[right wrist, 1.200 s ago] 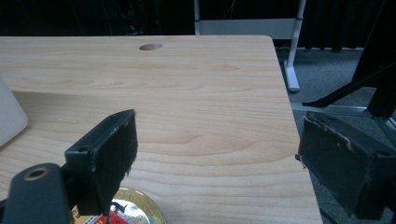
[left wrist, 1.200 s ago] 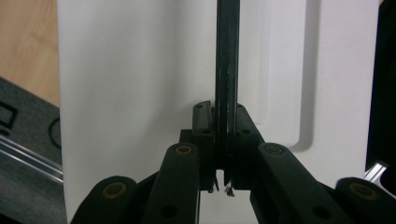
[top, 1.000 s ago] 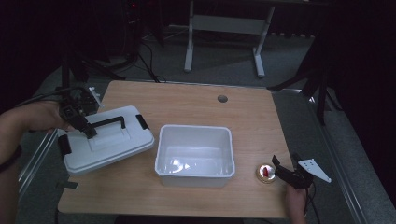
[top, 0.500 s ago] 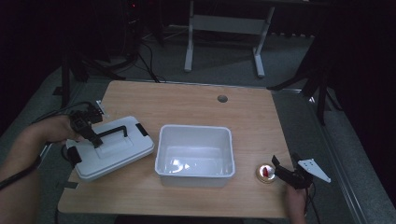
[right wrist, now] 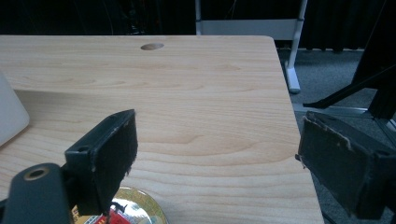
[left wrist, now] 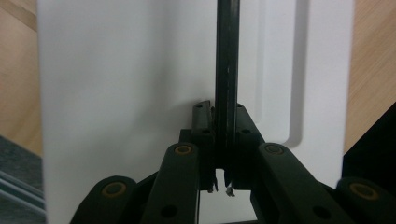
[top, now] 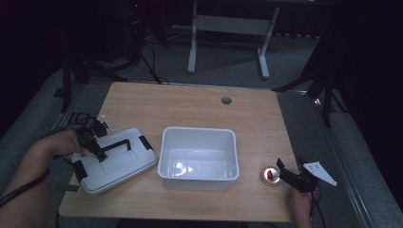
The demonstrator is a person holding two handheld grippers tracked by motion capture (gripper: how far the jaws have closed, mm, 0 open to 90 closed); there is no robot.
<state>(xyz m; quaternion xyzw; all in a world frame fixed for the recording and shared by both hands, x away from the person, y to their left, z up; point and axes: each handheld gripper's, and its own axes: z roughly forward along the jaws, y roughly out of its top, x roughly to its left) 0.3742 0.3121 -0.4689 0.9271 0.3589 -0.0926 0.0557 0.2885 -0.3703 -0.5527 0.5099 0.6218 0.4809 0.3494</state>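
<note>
White plastic lid with a black handle lies on the desk at nine o'clock from the open bin, the left gripper pinching that handle between its fingers. Removal looks done; release remains. Inside, the bin appears empty. Right gripper, fingers spread, hovers beside a small gold tin at three o'clock.

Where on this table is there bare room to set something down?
The far half of the table, between the bin and the cable hole, is bare. The near edge is crowded: lid, bin, small tin.
</note>
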